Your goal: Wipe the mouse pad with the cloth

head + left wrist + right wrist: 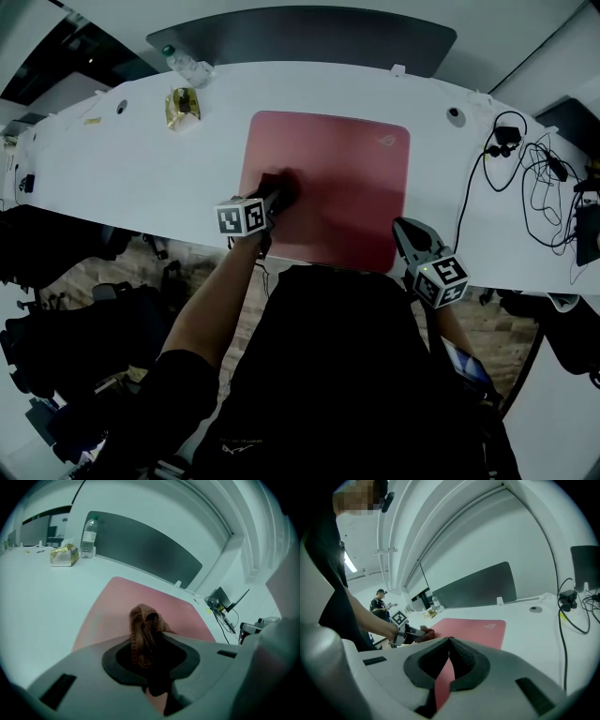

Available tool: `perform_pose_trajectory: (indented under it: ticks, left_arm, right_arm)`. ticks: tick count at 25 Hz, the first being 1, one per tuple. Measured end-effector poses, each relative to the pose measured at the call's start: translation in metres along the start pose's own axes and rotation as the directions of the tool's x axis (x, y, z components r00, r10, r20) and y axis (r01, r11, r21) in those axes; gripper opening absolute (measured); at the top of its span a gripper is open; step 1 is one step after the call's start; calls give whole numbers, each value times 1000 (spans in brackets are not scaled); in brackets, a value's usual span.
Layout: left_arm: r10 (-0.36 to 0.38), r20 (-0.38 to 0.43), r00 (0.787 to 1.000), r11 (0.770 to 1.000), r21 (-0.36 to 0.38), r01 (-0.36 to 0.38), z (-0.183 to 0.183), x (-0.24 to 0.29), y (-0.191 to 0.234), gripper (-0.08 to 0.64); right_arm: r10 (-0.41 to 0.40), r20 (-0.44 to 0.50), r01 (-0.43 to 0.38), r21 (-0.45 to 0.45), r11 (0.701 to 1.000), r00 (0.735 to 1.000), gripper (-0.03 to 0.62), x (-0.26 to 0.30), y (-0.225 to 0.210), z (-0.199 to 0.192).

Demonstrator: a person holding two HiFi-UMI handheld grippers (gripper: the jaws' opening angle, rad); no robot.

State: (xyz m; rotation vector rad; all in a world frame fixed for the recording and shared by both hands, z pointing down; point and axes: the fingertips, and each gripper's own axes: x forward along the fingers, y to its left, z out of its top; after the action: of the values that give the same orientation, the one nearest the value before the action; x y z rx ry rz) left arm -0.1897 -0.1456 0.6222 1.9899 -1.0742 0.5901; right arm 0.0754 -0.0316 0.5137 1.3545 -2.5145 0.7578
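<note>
small brown knitted cloth [144, 632] is bunched up and pinched between the jaws of the left gripper [275, 197], pressed down on the near left part of the flat red rectangular mouse pad [347, 187], which lies on the long white desk [141, 169]. the cloth looks soft, light and floppy, so it'll likely fold and drag rather than push stiffly. holding it by a gathered wad like this seems right, as long as enough fabric hangs past the jaws to meet the pad. the pad looks thin and flexible; it may creep or ripple under hard strokes. right gripper [410, 239] is by the pad's near right corner, jaws closed tip to tip with nothing between them; can't tell if it touches the pad. writing: small pale logo [386, 141] at the pad's far right corner, too small to read. clear plastic bottle [185, 64] and yellow packet [181, 105] at the desk's far left have unreadable labels.
</note>
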Motion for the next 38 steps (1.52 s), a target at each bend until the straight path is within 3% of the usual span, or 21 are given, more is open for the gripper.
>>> perform_pose_trajectory:
  ticks: [13,16,21,27,38]
  left_arm:
    - [104,90,990,991,-88,-96,17,-35,78,89]
    - [162,116,980,983,-104,-151,24,-47,99,89]
    - [244,199,949,955,-220,-199,47,-59,132,89]
    - [297,206,932,946,-195,-259,67,-47,147,89]
    - [192,202,960,973,-167,-159,66,-26,106,86]
  right_arm:
    - [21,-23,-21,-12,1000,1000,26,39,23,6]
    - [16,-27,-16,-8,1000,1000,26,46,28,7]
    - [-15,-42,15,1,1000,999,26,50,30,3]
    - [-70,-31,71,16,997,997,26,48,29,8]
    - [-121,-28,122,44,992,992,25,43,26,1]
